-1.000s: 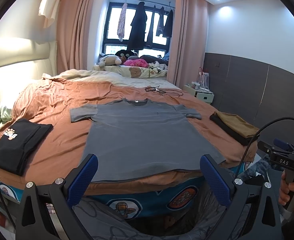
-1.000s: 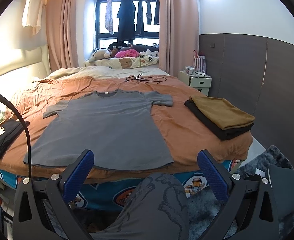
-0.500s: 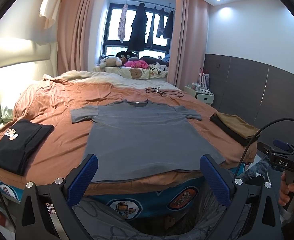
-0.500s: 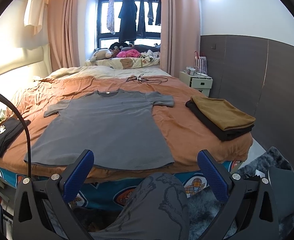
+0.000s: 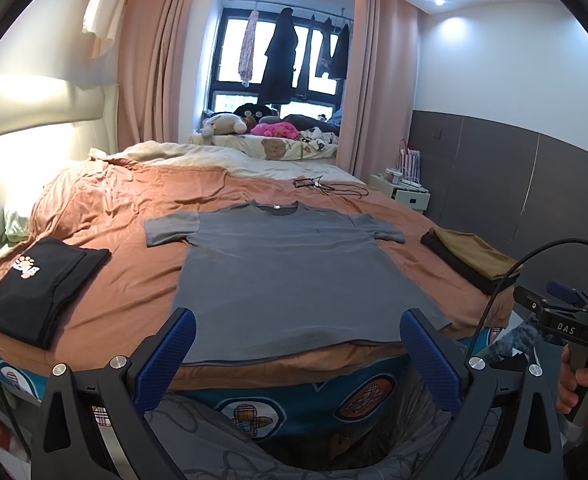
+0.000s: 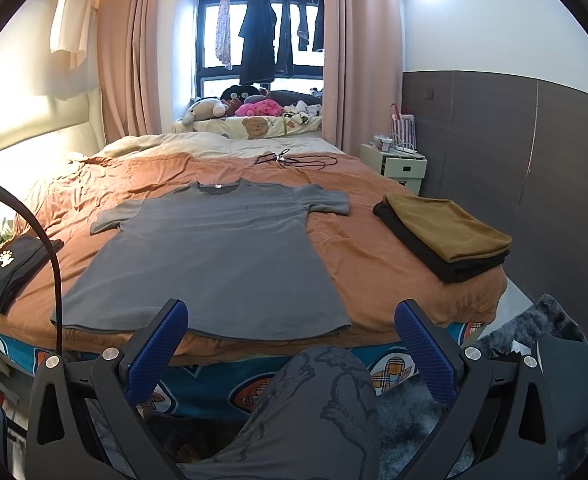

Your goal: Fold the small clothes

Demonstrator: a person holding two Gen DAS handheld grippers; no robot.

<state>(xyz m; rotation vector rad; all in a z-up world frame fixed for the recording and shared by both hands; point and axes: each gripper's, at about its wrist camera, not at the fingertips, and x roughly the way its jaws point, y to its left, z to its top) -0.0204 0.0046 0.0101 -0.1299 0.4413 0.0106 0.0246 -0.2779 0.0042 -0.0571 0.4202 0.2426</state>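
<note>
A grey T-shirt point(image 5: 290, 276) lies flat and face up on the orange bedspread point(image 5: 126, 280), collar far, hem at the near bed edge; it also shows in the right wrist view point(image 6: 214, 256). My left gripper point(image 5: 298, 344) is open and empty, held short of the hem, in front of the bed edge. My right gripper point(image 6: 292, 336) is open and empty, also in front of the bed edge, near the shirt's right hem corner.
A folded black garment with a paw print point(image 5: 34, 288) lies at the bed's left. A folded brown and black stack point(image 6: 446, 236) lies at the right. Cables point(image 6: 290, 158) lie beyond the collar. A nightstand point(image 6: 400, 164) stands right. My knee point(image 6: 314, 412) is below the right gripper.
Both views have shifted only slightly; the shirt and the stacks have not moved. Both grippers stay open.
</note>
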